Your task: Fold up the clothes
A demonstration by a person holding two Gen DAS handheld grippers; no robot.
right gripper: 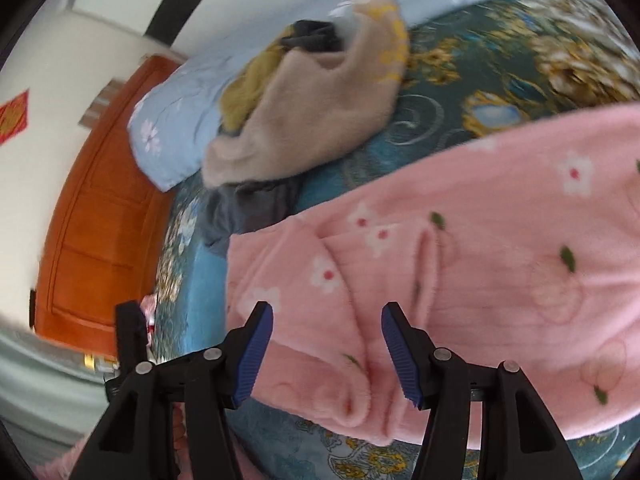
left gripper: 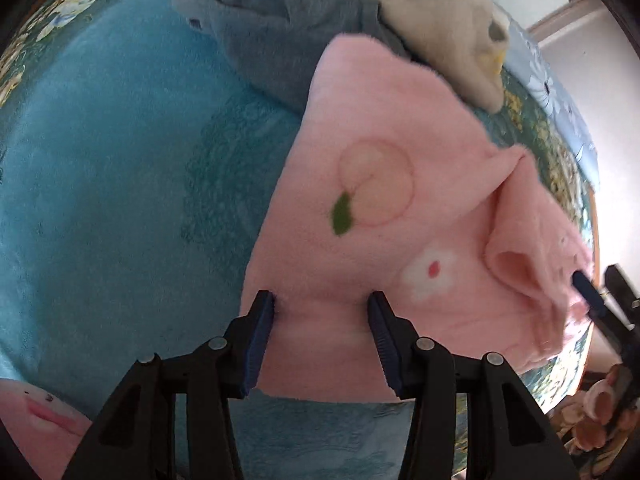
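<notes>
1. Pink fleece (left gripper: 384,216), printed with white flowers, green leaves and faint circles, lies spread on the bed (left gripper: 100,200), which has a teal floral cover.
2. The left gripper (left gripper: 322,304) has its jaws spread wide, with the near edge of the fleece lying between its blue pads (left gripper: 260,332); the pads do not pinch the cloth.
3. The right gripper (right gripper: 328,316) is likewise wide apart over a rumpled, folded end of the fleece (right gripper: 440,280), and it grasps nothing.
4. In the left view, the right gripper's blue tip (left gripper: 588,288) shows at the fleece's far right edge, where the cloth bunches into a fold.
5. Beyond the fleece sits a pile of other clothes: a grey-blue garment (left gripper: 280,28), a beige fleece piece (right gripper: 320,120) and something yellow-green (right gripper: 248,92) under it.
6. A pale blue pillow (right gripper: 172,136) with daisies lies behind the pile, and an orange wooden door (right gripper: 100,220) stands at the left.
7. No container is in sight.
</notes>
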